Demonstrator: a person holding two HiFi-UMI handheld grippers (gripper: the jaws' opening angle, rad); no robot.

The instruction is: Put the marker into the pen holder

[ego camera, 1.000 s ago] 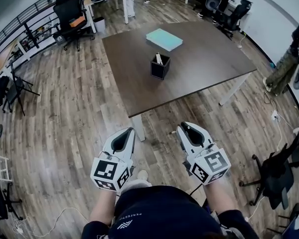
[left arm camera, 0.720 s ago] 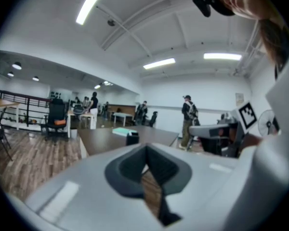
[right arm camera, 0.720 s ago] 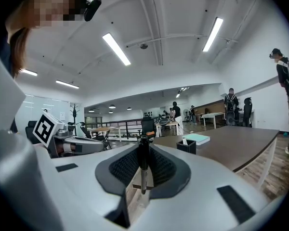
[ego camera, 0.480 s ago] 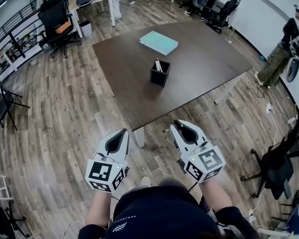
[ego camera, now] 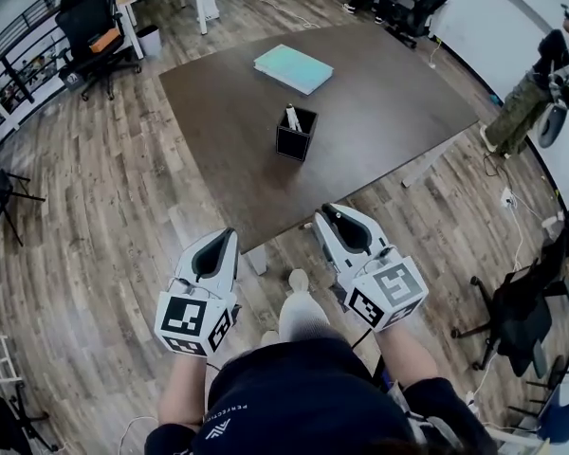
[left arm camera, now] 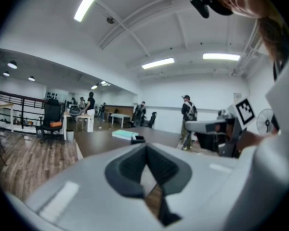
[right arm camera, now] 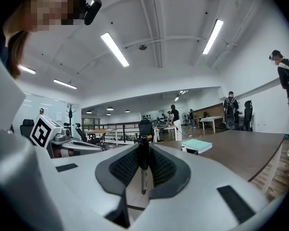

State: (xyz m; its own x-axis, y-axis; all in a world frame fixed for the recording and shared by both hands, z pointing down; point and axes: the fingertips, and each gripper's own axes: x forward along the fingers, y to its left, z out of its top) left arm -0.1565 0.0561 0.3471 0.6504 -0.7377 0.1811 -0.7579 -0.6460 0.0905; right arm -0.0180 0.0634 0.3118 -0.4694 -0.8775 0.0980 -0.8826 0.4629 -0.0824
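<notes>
A black square pen holder [ego camera: 296, 134] stands on the dark brown table [ego camera: 379, 112], with a white marker upright inside it. I hold both grippers low, in front of the table's near edge and short of it. My right gripper [ego camera: 321, 216] is shut on a thin black marker [right arm camera: 143, 170], which stands upright between its pads in the right gripper view. My left gripper [ego camera: 229, 233] has its jaws together with nothing between them. In the left gripper view, the pen holder [left arm camera: 137, 139] shows small just beyond the left gripper [left arm camera: 145, 150].
A teal book [ego camera: 293, 68] lies on the table behind the holder. A white table leg [ego camera: 256, 259] stands between my grippers. Office chairs [ego camera: 522, 320] stand at the right and far left. A person [ego camera: 541, 83] stands at the far right on the wood floor.
The table and pen holder have come nearer as the person steps forward. Both grippers have moved up toward the table's near edge, and a foot now shows between them. The jaws are unchanged.
</notes>
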